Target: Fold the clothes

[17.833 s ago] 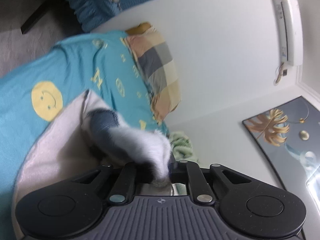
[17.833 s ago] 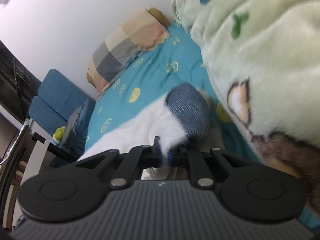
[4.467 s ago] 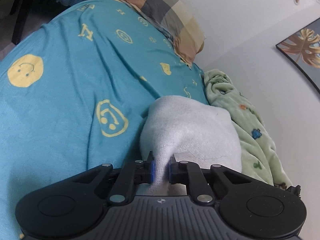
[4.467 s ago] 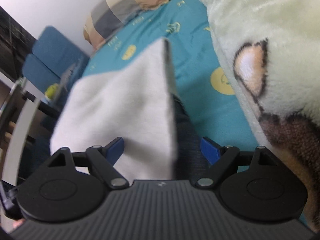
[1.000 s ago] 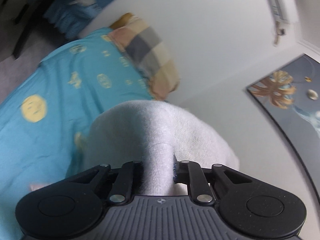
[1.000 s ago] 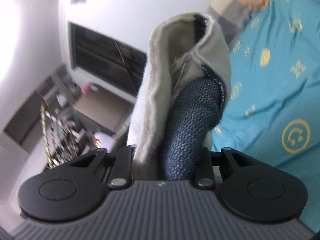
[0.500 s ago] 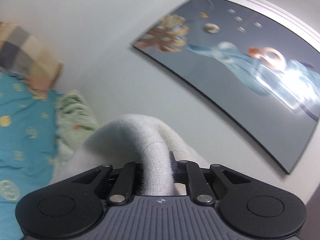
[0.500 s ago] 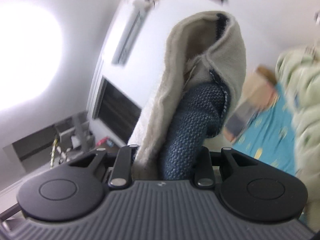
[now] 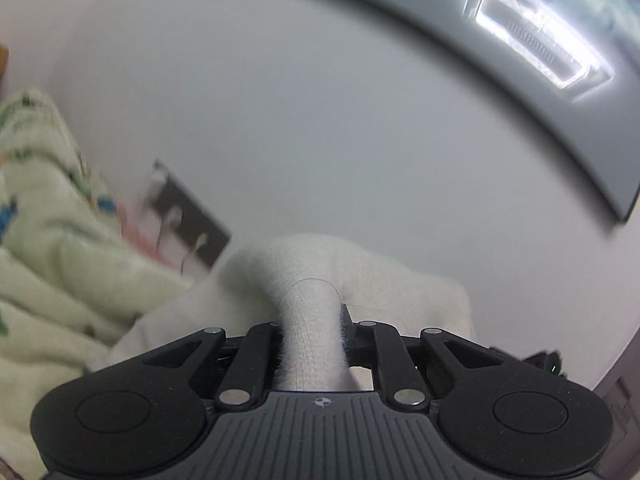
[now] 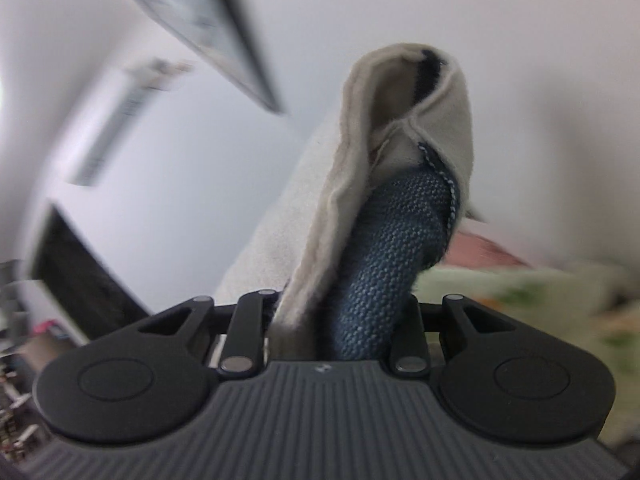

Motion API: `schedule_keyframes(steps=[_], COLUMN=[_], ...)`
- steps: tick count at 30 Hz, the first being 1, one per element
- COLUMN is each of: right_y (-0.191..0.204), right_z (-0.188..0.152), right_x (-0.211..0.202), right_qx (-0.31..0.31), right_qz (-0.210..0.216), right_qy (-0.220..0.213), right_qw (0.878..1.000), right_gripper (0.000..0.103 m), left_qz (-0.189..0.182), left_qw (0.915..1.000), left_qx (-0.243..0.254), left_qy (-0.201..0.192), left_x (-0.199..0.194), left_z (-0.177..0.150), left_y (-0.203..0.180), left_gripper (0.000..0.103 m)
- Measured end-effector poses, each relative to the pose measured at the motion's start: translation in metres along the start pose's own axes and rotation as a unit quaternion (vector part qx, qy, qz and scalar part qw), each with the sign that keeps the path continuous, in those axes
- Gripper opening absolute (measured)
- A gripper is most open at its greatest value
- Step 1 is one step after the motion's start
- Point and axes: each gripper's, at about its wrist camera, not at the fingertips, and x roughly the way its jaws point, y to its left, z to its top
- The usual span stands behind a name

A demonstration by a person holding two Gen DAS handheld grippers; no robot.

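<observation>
Left hand-held gripper [image 9: 310,330]: jaws closed on a thick fold of the cream knit garment [image 9: 320,272]; the cloth bulges up between them and spreads forward and to the right. No slack visible at the pinch.

Right hand-held gripper [image 10: 340,320]: jaws closed on a bunched end of the same garment [image 10: 400,120], with the cream outer layer on its left side and a dark blue knit panel [image 10: 384,256] on its right. The cloth stands up ahead of it in a hooded fold.

Position of the garment: held clear in the air between both tools; no part is seen touching the bed. Both views are motion-blurred and point at the wall. A green patterned blanket [image 9: 48,248] lies below and left of the left tool, and below and right of the right tool. A framed picture [image 9: 540,40] sits high ahead of the left tool.

Assessment: the garment appears to be in carriage, mid-fold or for placing. To do this well, keep both pinches firm, hold the two ends level, keep the cloth lightly taut, and lower it flat, clear of the blanket, before releasing. The right pinch holds several layers; slippage of the inner blue layer is the likely fault.
</observation>
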Motion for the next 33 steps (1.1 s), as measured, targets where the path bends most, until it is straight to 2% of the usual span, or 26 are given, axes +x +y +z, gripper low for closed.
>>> schedule_keyframes(steps=[3, 5, 7, 12, 15, 16, 18, 19, 22, 23, 24, 25, 30, 32, 33], right_y=[-0.054, -0.088, -0.115, -0.139, -0.132, -0.126, -0.115, -0.110, -0.092, -0.085, -0.076, -0.066, -0.013, 0.009, 0.015], right_z=[-0.023, -0.035, -0.047, -0.061, -0.055, -0.053, -0.049, -0.047, -0.045, -0.044, -0.045, -0.045, -0.050, -0.055, -0.058], right_x=[0.015, 0.023, 0.033, 0.059, 0.070, 0.071, 0.073, 0.072, 0.067, 0.065, 0.063, 0.061, 0.061, 0.062, 0.058], right_qx=[0.029, 0.058, 0.084, 0.100, 0.094, 0.084, 0.068, 0.064, 0.044, 0.035, 0.022, 0.009, -0.064, -0.088, -0.098], right_qz=[-0.044, -0.053, -0.060, -0.084, -0.098, -0.108, -0.133, -0.149, -0.186, -0.196, -0.204, -0.209, -0.243, -0.246, -0.248], right_qy=[0.013, 0.005, 0.000, -0.003, 0.002, 0.003, 0.004, -0.001, -0.012, -0.015, -0.020, -0.023, -0.043, -0.054, -0.059], right_qw=[0.998, 0.997, 0.995, 0.991, 0.991, 0.991, 0.989, 0.987, 0.981, 0.980, 0.979, 0.978, 0.967, 0.964, 0.962], right_gripper=[0.031, 0.031, 0.032, 0.033, 0.037, 0.038, 0.049, 0.052, 0.068, 0.073, 0.080, 0.081, 0.082, 0.084, 0.090], left_qz=[-0.006, -0.009, -0.007, 0.010, 0.025, 0.035, 0.063, 0.081, 0.106, 0.112, 0.118, 0.124, 0.162, 0.176, 0.180], left_qw=[0.9993, 0.9980, 0.9972, 0.9966, 0.9964, 0.9958, 0.9936, 0.9918, 0.9882, 0.9876, 0.9868, 0.9857, 0.9754, 0.9706, 0.9686], left_qx=[-0.016, -0.027, -0.025, -0.008, 0.014, 0.023, 0.045, 0.058, 0.086, 0.090, 0.094, 0.102, 0.147, 0.164, 0.171], left_qy=[0.034, 0.057, 0.071, 0.081, 0.080, 0.081, 0.082, 0.080, 0.069, 0.065, 0.059, 0.052, 0.026, 0.016, 0.010], left_x=[0.034, 0.057, 0.071, 0.096, 0.105, 0.106, 0.106, 0.106, 0.092, 0.089, 0.084, 0.078, 0.035, 0.008, -0.004], left_z=[-0.029, -0.048, -0.062, -0.072, -0.068, -0.066, -0.063, -0.062, -0.062, -0.061, -0.060, -0.060, -0.059, -0.064, -0.067], left_y=[0.033, 0.056, 0.071, 0.092, 0.090, 0.087, 0.078, 0.074, 0.058, 0.055, 0.051, 0.043, -0.003, -0.029, -0.038], left_gripper=[0.014, 0.020, 0.021, 0.024, 0.027, 0.031, 0.046, 0.058, 0.071, 0.078, 0.080, 0.081, 0.087, 0.098, 0.099])
